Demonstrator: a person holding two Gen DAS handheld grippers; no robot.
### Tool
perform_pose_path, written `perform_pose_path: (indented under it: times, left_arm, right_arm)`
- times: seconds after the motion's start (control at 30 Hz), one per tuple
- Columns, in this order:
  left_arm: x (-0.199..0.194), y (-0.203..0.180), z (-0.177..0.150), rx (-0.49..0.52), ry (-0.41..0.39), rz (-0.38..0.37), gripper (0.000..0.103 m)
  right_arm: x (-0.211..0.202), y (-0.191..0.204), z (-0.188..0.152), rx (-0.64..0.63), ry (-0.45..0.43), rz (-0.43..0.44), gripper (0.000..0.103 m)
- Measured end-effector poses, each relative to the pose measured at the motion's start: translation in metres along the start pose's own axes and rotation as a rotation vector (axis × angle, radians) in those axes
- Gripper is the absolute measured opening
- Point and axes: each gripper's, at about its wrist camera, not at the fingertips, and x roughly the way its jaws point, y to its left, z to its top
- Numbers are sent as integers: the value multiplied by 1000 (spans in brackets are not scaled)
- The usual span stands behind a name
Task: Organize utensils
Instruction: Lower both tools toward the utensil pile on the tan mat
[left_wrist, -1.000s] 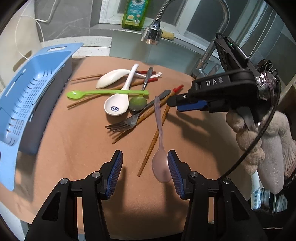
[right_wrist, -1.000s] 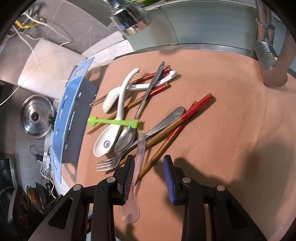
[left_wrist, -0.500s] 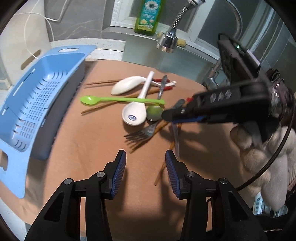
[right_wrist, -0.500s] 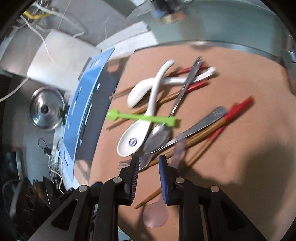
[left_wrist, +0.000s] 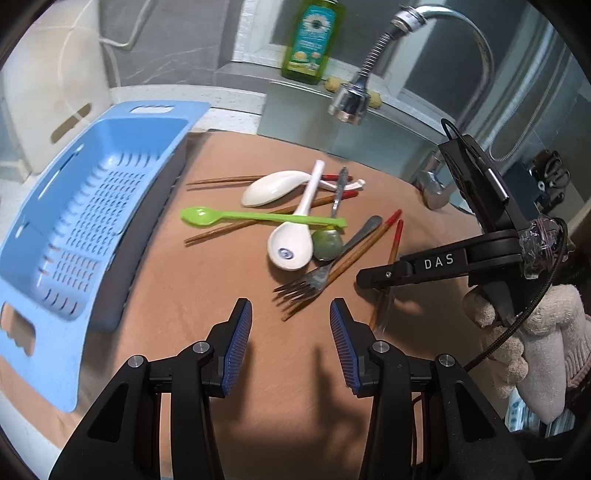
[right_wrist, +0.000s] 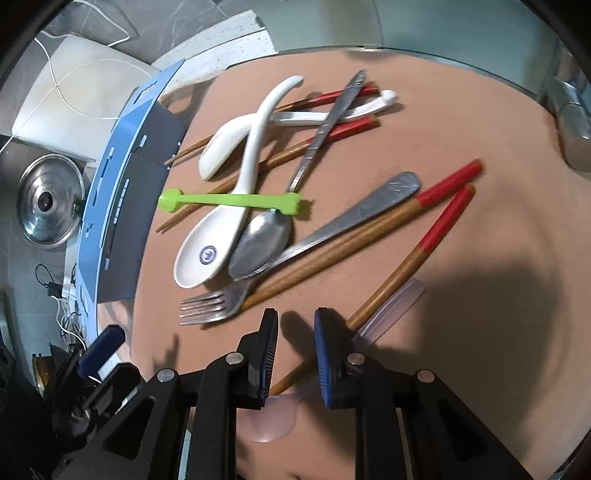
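We find open brown mat (left_wrist: 207, 295) between the blue basket (left_wrist: 92, 229) and the utensil heap (left_wrist: 306, 229); the faucet head (left_wrist: 349, 101) overhangs the far edge, the right gripper (left_wrist: 369, 278) crowds the right.

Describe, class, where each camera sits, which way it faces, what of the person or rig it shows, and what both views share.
Left wrist: rides the left gripper, looking down over the utensil pile toward the blue basket and faucet; shows the right gripper and a gloved hand.
Right wrist: rides the right gripper, looking steeply down on the pile.
Shared: green spoon, fork.
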Motion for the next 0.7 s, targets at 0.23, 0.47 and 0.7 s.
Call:
perform_pose_path:
  times: [0.23, 0.47, 0.7]
  left_arm:
    - [28, -36, 14, 175, 84, -91, 42]
    - [68, -67, 23, 350, 188, -151, 37]
    - [91, -82, 24, 432, 273, -201, 22]
  right_arm:
    - [-47, -33, -31, 111, -164, 66, 20]
    - [-49, -63, -58, 251, -181, 50, 20]
    - [-43, -60, -62, 309, -206, 38, 20]
